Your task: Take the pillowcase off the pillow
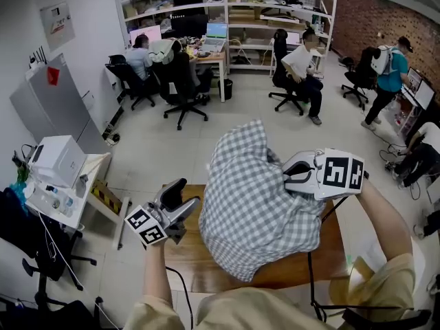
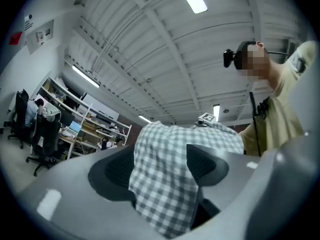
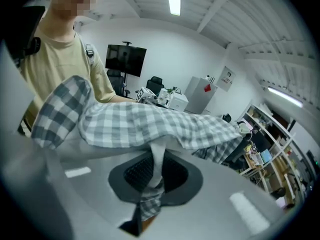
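1. Head view: the checked pillowcase (image 1: pixel 254 205) hangs full and bulging over the middle of the wooden surface (image 1: pixel 192 260). Its top is lifted toward the far side and its lower end is down near the near edge. The right gripper (image 1: pixel 294 176) bites into the cloth's upper right side. The left gripper (image 1: pixel 184 199) is just left of the cloth with its jaws spread, and whether they touch it cannot be told here. Far off, people sit at desks (image 1: pixel 206 53) along the shelving.

2. Left gripper view: the left gripper (image 2: pixel 159 161) is tilted upward with its two dark pads standing fairly wide. The pillowcase (image 2: pixel 170 194) shows in the gap between them, but neither pad presses on it. The person (image 2: pixel 282 99) stands to the right behind the cloth.

3. Right gripper view: the right gripper (image 3: pixel 152 176) has its jaws closed tight on a pinched fold of the pillowcase (image 3: pixel 150 124), pale above and checked below. The rest of the cloth stretches across above the jaws from left to right. The person's shirt (image 3: pixel 55 64) is at the left.
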Demonstrator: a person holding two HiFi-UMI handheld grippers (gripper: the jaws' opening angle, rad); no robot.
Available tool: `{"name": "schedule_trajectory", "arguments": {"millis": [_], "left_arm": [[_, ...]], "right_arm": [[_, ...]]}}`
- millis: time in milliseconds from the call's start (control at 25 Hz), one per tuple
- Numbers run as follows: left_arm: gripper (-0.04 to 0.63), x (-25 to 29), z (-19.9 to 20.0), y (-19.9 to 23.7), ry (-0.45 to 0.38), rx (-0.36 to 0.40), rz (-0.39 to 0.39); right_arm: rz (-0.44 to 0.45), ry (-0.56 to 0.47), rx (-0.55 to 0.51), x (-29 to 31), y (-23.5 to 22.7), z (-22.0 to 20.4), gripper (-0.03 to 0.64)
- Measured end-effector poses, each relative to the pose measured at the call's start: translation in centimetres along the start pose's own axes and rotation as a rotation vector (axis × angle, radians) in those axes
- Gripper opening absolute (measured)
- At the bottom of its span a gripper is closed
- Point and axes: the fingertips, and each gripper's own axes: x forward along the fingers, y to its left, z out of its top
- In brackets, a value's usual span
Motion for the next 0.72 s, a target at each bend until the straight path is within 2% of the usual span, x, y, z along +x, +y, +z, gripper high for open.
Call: {"name": "schedule_trajectory", "arguments": {"millis": [120,240,360,480,520,640,720], "left_arm": [[0.319,3.4,-2.9,1.8,0.117,-0.017,0.006],[0.314,4.7,-5.2,2.3,0.206,-0.026,-0.032],[0.22,6.3,-5.5,2.7,0.212,-0.016,-0.059],[0.028,6.0,-6.0,3.0,0.183,-0.03,-0.049],[0.008,5.6,-6.6,3.0,0.179,-0.041,-0.046],[0.005,4.9,-8.8,3.4,0.207,-0.035,-0.019],[0.005,4.5,-10.2,4.7,0.252,-0.034,0.054]], "right_arm": [[-0.017,0.023,-0.019,0.0,0.3,-0.3,0.017],[-0.034,0.048,-0.031,0.9,1.1,-0.1,0.017],[-0.041,0.061,-0.028,0.8,0.4,-0.3,0.017],[-0.049,0.061,-0.007,0.9,0.8,-0.5,0.017],[-0.053,0.06,-0.001,1.2,1.3,-0.8,0.017],[-0.065,0.053,0.008,1.5,2.1,-1.4,0.017],[-0.071,0.035,0.027,1.2,1.9,-1.3,0.017]]}}
